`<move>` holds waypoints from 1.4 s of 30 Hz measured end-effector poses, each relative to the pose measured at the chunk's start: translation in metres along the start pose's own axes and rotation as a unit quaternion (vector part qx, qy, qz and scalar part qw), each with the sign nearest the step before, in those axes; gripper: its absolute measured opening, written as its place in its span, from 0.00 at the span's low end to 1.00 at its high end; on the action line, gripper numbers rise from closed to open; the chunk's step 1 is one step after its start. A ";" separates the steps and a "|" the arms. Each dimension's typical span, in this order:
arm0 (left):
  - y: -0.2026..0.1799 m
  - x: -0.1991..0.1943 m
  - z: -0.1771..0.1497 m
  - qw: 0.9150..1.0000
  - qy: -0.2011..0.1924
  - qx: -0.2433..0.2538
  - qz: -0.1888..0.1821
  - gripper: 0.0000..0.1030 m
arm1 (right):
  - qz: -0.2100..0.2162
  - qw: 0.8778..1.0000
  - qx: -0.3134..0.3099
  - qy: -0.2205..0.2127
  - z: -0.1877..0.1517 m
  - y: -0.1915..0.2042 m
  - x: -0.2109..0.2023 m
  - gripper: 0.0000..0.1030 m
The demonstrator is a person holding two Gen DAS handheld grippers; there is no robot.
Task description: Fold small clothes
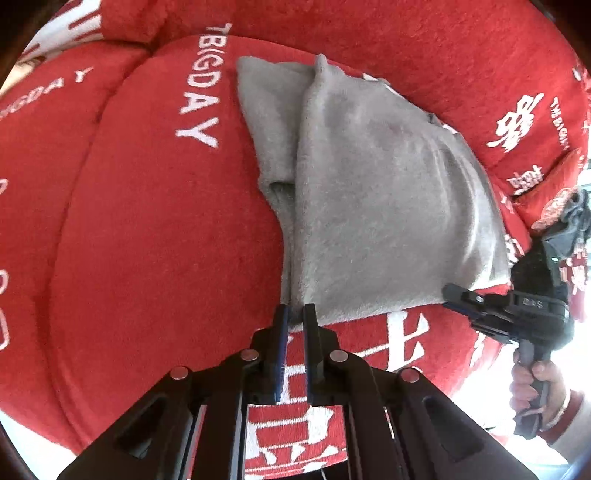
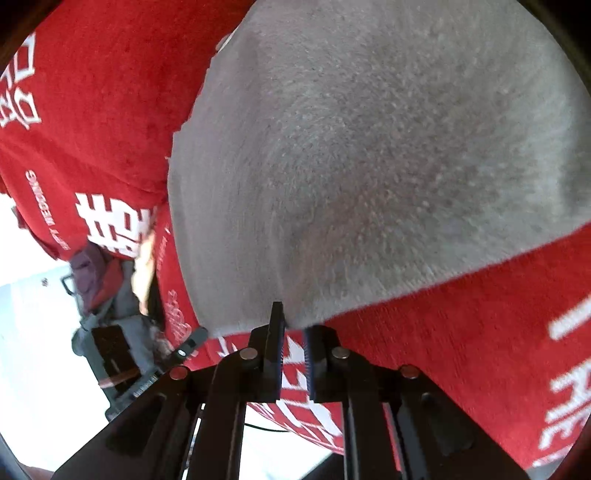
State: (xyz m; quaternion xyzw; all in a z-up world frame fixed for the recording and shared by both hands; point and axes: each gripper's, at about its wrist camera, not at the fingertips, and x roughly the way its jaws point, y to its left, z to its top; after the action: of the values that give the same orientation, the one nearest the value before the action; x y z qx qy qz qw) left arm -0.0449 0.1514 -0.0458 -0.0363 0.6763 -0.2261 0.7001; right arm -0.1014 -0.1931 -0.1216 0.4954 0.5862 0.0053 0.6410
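A grey fleece garment [image 1: 369, 184] lies folded on the red sofa cover [image 1: 147, 240], with a narrower grey layer sticking out along its left side. My left gripper [image 1: 294, 312] is at the garment's near left corner, fingers almost together with the grey hem between the tips. My right gripper [image 1: 452, 295] is at the near right corner. In the right wrist view the garment [image 2: 369, 147] fills most of the frame. Its near hem drapes between the right gripper's [image 2: 295, 321] fingers and hides one tip.
The red cover carries white lettering and wraps the seat and the backrest [image 1: 406, 33] behind the garment. A hand [image 1: 535, 387] holds the right gripper's handle at the sofa's front edge. Bright floor [image 2: 29, 295] shows beyond that edge.
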 end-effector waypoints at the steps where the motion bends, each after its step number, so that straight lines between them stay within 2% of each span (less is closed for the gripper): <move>1: -0.002 -0.001 0.000 1.000 0.001 0.001 0.006 0.07 | -0.004 1.000 -0.005 0.003 -0.002 0.001 -0.003 0.12; 2: -0.005 -0.002 -0.001 1.000 0.003 0.003 0.012 0.07 | -0.012 1.000 -0.008 0.005 -0.003 0.002 -0.008 0.12; 3: -0.006 -0.004 -0.002 1.000 0.004 0.004 0.014 0.07 | -0.022 1.000 -0.012 0.004 -0.005 0.002 -0.015 0.19; 4: -0.008 -0.004 -0.003 1.000 0.006 0.004 0.017 0.07 | -0.028 0.999 -0.014 0.002 -0.006 0.000 -0.022 0.26; 5: -0.012 -0.005 -0.004 1.000 0.008 0.005 0.024 0.07 | -0.036 0.999 -0.013 -0.004 -0.007 -0.003 -0.033 0.39; 6: -0.013 -0.006 -0.005 1.000 0.009 0.006 0.029 0.07 | -0.040 0.999 -0.010 -0.013 -0.008 -0.006 -0.043 0.45; 8: -0.018 -0.009 -0.006 0.999 0.007 0.005 0.041 0.07 | -0.047 0.998 0.002 -0.038 -0.006 -0.014 -0.064 0.46; 9: -0.020 -0.009 -0.006 0.999 0.006 0.003 0.045 0.11 | -0.052 0.997 0.013 -0.057 -0.004 -0.021 -0.077 0.46; 10: -0.022 -0.009 -0.006 0.999 0.005 0.000 0.050 0.43 | -0.057 0.995 0.025 -0.073 -0.002 -0.029 -0.089 0.46; 11: -0.024 -0.011 -0.006 0.998 0.001 -0.006 0.061 0.90 | -0.058 0.993 0.042 -0.092 0.000 -0.038 -0.100 0.46; 12: -0.027 -0.013 -0.006 0.997 -0.009 -0.008 0.075 0.97 | -0.057 0.990 0.065 -0.111 0.004 -0.049 -0.112 0.46; 13: -0.032 -0.016 -0.006 0.996 -0.021 -0.006 0.087 0.97 | -0.054 0.986 0.089 -0.129 0.006 -0.059 -0.121 0.46; 16: -0.039 -0.018 -0.004 0.996 -0.027 -0.009 0.086 0.97 | -0.038 0.974 0.145 -0.168 0.012 -0.082 -0.137 0.46; 20: -0.045 -0.017 -0.002 0.994 -0.031 -0.015 0.101 0.97 | -0.011 0.963 0.198 -0.185 0.019 -0.105 -0.141 0.43; 22: -0.048 -0.014 -0.001 0.994 -0.030 -0.022 0.102 0.97 | -0.002 0.961 0.206 -0.182 0.023 -0.110 -0.139 0.08; 24: -0.048 -0.016 -0.002 0.993 -0.038 -0.026 0.111 0.97 | -0.013 0.964 0.196 -0.178 0.028 -0.108 -0.141 0.08; 27: -0.054 -0.018 -0.002 0.993 -0.043 -0.026 0.106 0.97 | -0.064 0.975 0.126 -0.174 0.035 -0.095 -0.156 0.08; 32: -0.061 -0.015 -0.003 0.989 -0.043 -0.037 0.137 0.97 | -0.117 0.977 0.092 -0.150 0.043 -0.101 -0.147 0.08; 34: -0.063 -0.014 -0.003 0.990 -0.040 -0.047 0.130 0.97 | -0.123 0.978 0.084 -0.148 0.042 -0.101 -0.145 0.08; 38: -0.071 -0.007 -0.005 0.988 -0.029 -0.034 0.145 0.97 | -0.138 0.978 0.072 -0.136 0.039 -0.099 -0.143 0.08; 42: -0.076 -0.007 -0.006 0.990 -0.027 -0.036 0.137 0.97 | -0.156 0.978 0.055 -0.126 0.036 -0.091 -0.148 0.09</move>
State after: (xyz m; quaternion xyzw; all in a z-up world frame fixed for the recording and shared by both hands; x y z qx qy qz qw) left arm -0.0707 0.0872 -0.0122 0.0253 0.6636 -0.1028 0.7405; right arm -0.1732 -0.3494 -0.0758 0.4290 0.5705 -0.1893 0.6743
